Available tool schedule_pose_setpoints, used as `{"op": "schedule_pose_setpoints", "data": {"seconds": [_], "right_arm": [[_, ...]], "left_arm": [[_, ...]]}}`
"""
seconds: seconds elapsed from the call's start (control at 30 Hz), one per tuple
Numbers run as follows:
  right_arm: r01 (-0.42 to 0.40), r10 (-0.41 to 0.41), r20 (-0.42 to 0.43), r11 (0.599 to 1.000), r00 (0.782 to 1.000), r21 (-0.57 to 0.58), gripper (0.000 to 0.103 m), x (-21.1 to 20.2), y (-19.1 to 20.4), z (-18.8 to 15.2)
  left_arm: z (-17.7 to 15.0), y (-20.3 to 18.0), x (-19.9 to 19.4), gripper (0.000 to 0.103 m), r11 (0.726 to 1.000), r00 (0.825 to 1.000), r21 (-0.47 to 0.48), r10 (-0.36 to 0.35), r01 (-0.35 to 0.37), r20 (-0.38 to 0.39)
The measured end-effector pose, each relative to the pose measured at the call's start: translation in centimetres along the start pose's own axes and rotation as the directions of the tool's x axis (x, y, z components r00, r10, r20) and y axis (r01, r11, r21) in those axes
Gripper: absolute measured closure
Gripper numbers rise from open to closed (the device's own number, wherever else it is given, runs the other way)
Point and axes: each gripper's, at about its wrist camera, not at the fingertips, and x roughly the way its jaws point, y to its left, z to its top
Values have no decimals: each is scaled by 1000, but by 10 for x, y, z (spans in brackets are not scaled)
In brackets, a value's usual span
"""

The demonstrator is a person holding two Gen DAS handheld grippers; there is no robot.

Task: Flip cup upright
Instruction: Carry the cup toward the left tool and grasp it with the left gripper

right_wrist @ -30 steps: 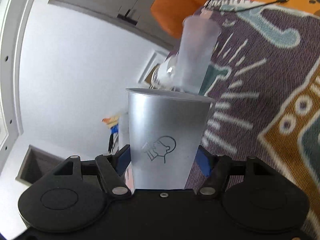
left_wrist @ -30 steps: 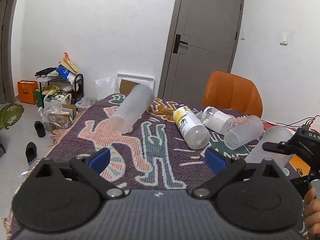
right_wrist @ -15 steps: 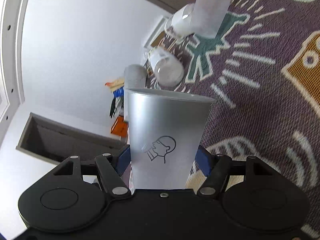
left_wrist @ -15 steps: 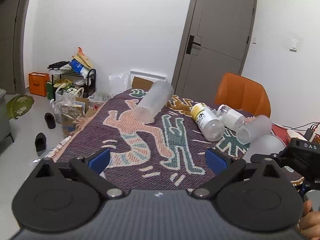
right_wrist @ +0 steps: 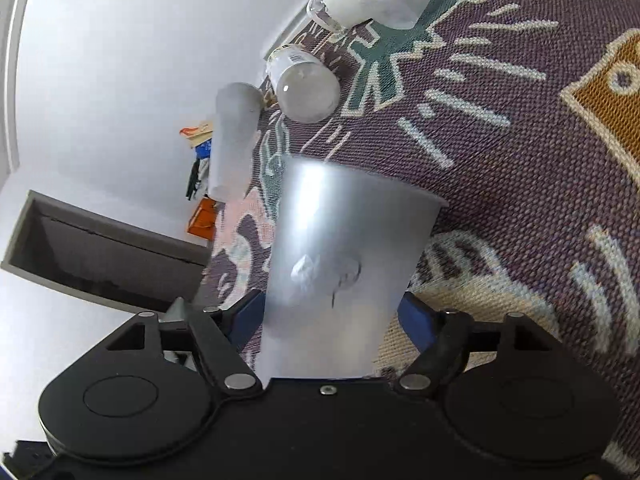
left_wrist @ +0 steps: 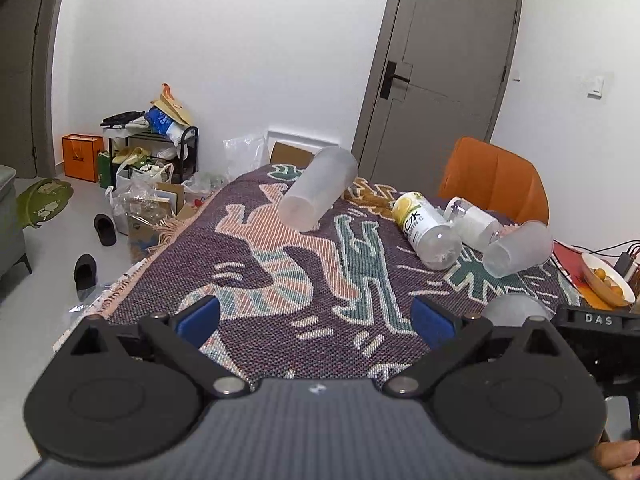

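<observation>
My right gripper [right_wrist: 332, 312] is shut on a grey frosted cup [right_wrist: 340, 264] with a printed face logo, holding it near its base with the wide rim pointing forward toward the patterned blanket [right_wrist: 520, 160]. The camera is rolled far over. In the left wrist view the same cup [left_wrist: 516, 308] shows as a grey dome at the right, next to the right gripper body. My left gripper [left_wrist: 316, 316] is open and empty above the blanket's near edge.
On the blanket [left_wrist: 280, 280] lie a tall frosted tumbler [left_wrist: 318, 194], a yellow-labelled bottle [left_wrist: 426, 230], a clear bottle [left_wrist: 472, 220] and a frosted cup [left_wrist: 518, 248]. An orange chair [left_wrist: 496, 180] stands behind. A fruit bowl [left_wrist: 608, 280] sits at the right.
My right gripper has rotated with the cup, so the blanket now fills more of its view and the logo is blurred. My left gripper has drawn back and up from the table.
</observation>
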Motion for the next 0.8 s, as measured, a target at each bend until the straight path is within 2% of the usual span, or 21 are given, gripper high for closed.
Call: {"op": "schedule_pose_setpoints", "data": {"seconds": [0.1, 0.2, 0.5, 0.7, 0.8], "right_arm": [[-1, 2, 25, 1000, 1000, -31, 6, -8, 2, 4], [-2, 8, 83, 997, 997, -79, 0, -26, 3, 8], [24, 5, 200, 990, 980, -140, 0, -70, -19, 25], [90, -38, 273, 979, 961, -182, 0, -83, -35, 32], [120, -52, 300, 969, 953, -214, 0, -87, -39, 33]], "left_arm": [[0, -3, 3, 2, 1000, 1000, 5, -5, 5, -10], [2, -10, 5, 2, 1000, 1000, 24, -17, 18, -10], [14, -48, 14, 2, 989, 994, 105, -100, 103, -40], [14, -80, 25, 2, 964, 980, 194, -166, 184, -105], [12, -95, 31, 2, 950, 976, 238, -175, 203, -133]]}}
